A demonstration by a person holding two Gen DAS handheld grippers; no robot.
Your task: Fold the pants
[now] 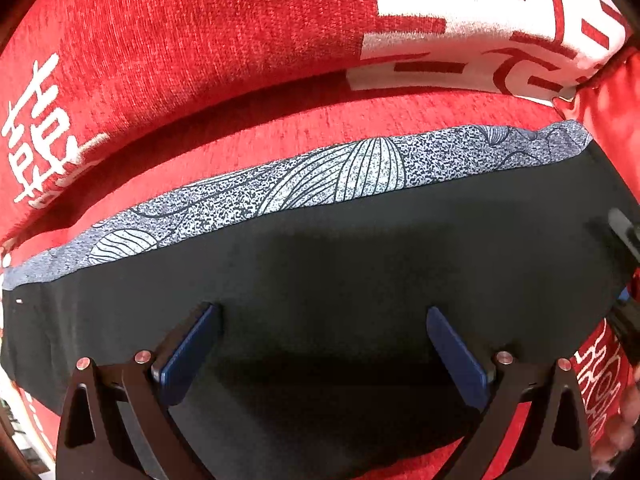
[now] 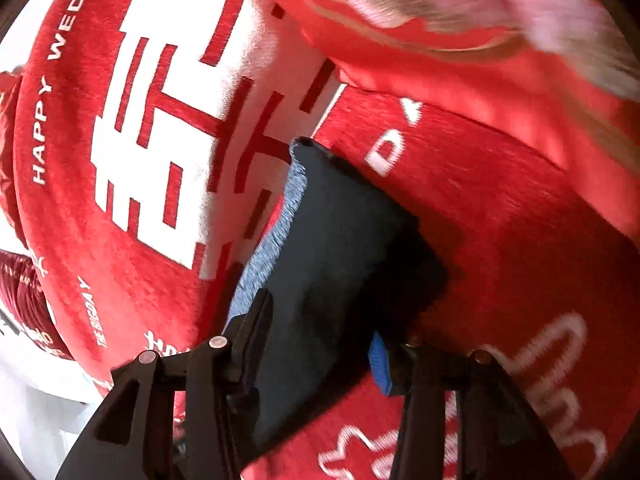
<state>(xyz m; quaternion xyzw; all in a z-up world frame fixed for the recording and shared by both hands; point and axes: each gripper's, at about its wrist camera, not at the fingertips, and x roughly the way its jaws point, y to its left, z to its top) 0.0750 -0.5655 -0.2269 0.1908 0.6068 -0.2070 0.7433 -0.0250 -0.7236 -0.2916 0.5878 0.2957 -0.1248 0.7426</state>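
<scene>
Black pants with grey patterned band [image 1: 320, 248] flat on red plush white-lettered blanket [image 1: 200, 40]. Your left gripper [image 1: 324, 344] gapes above cloth, empty; right gripper [image 2: 316, 344] part-open, straddling pants edge.

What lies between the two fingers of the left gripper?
Only the black pants: the left gripper stands open over them, pads apart, seen in the left wrist view.

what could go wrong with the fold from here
The right gripper has the pants between its jaws at one end, so pulling away could drag that end and spoil the fold. The patterned grey strip shows along the far edge, so the layers may end up misaligned.
</scene>
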